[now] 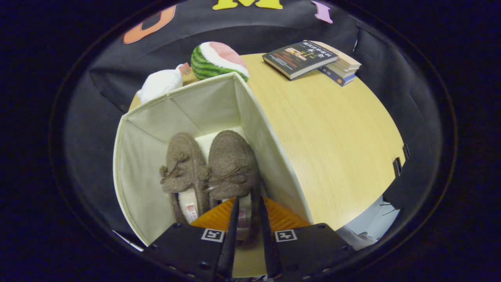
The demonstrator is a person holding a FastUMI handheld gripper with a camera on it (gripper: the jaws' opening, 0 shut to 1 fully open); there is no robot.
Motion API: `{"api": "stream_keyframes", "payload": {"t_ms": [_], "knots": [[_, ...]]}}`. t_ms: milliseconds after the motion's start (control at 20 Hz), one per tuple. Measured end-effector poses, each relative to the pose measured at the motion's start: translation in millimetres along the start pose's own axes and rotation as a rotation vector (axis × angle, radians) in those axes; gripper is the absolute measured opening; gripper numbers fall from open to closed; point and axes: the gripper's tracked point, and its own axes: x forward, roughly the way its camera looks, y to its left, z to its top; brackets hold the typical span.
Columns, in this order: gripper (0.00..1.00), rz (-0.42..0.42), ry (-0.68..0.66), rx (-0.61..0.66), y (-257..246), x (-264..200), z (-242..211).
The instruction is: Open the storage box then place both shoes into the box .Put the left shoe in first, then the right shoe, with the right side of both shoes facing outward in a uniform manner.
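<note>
- My tongs (247,213) point down into the open storage box (137,172), fingers drawn close together with a narrow gap between them.
- The heel rim of the right-hand shoe (231,164) sits in that gap; both fingers (233,219) appear to press on it, so I read the tongs as clenched on this shoe.
- That shoe is a brown fuzzy slipper with a small bow across its top and a pale lining at the opening. Its toe points away from me, toward the far wall of the box.
- The second shoe (182,166), same brown fuzz and bow, lies just beside it on the left, touching or nearly so along their inner sides. Toe also points away. A small label shows on its pale insole.
- Both shoes rest on the box floor, side by side, soles down as far as I can tell.
- The box is cream fabric, lid off or folded away, walls upright; the near right wall stands just beside the held shoe.
- The box sits on a light wooden table (325,149).
- Beyond the box, touching its far corner: a watermelon-slice plush (217,58), and beside it a white soft toy (160,84).
- Well apart, at the far right of the table: a stack of books (313,60), the top one dark-covered and skewed across the others.
</note>
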Motion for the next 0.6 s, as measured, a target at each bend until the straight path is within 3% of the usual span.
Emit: {"api": "stream_keyframes", "payload": {"t_ms": [50,100,400,600], "knots": [[0.39,0.033,-0.005,-0.003,6.5,-6.8,0.2],[0.52,0.05,-0.02,-0.014,10.0,-12.0,0.4],[0.96,0.11,-0.205,-0.117,6.5,-79.4,22.7],[0.99,0.126,-0.369,-0.164,-27.0,-142.9,49.1]]}}
